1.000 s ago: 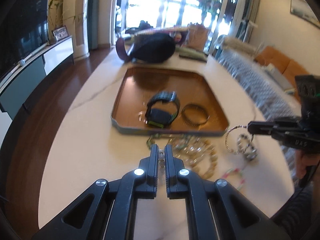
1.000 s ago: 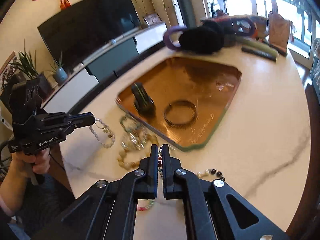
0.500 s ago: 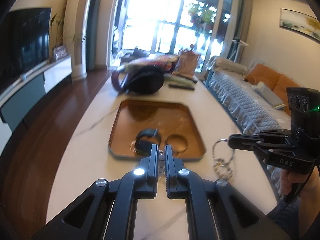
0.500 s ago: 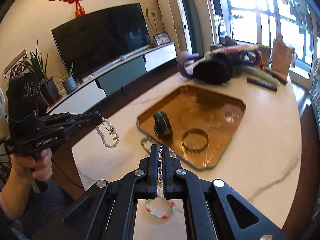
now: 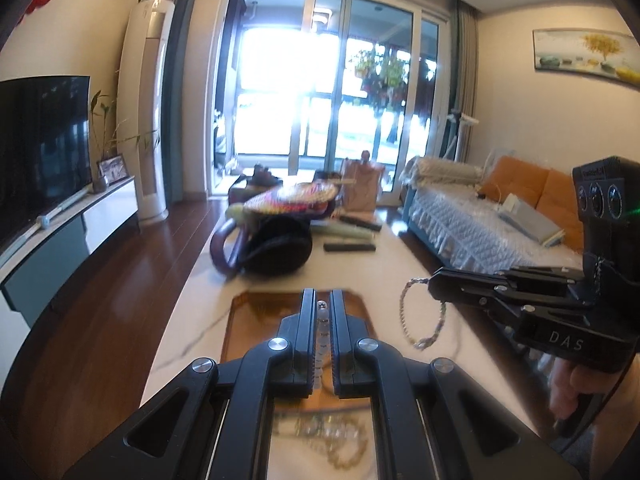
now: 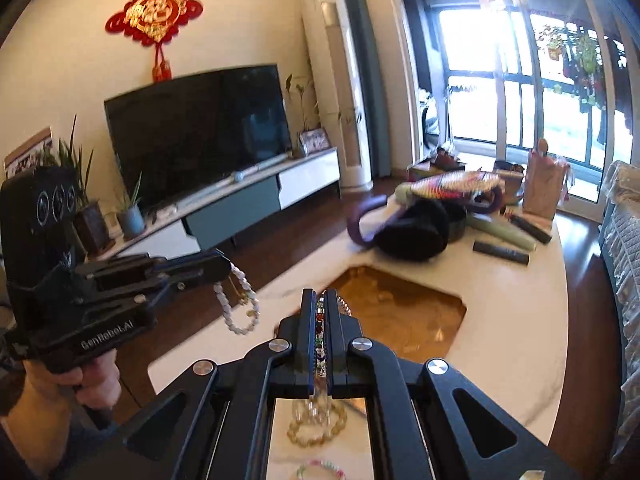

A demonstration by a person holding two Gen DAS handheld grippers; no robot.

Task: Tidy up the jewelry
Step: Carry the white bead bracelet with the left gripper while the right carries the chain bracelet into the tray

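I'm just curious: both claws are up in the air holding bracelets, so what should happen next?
Probably lower both toward the copper tray. The left claw pinches a pale bead bracelet, the right claw a colourful one, and both dangle above the table, not yet in the tray.

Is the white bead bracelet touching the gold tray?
Apart. In the right wrist view the white bead bracelet dangles from the left gripper, up in the air and left of the tray.
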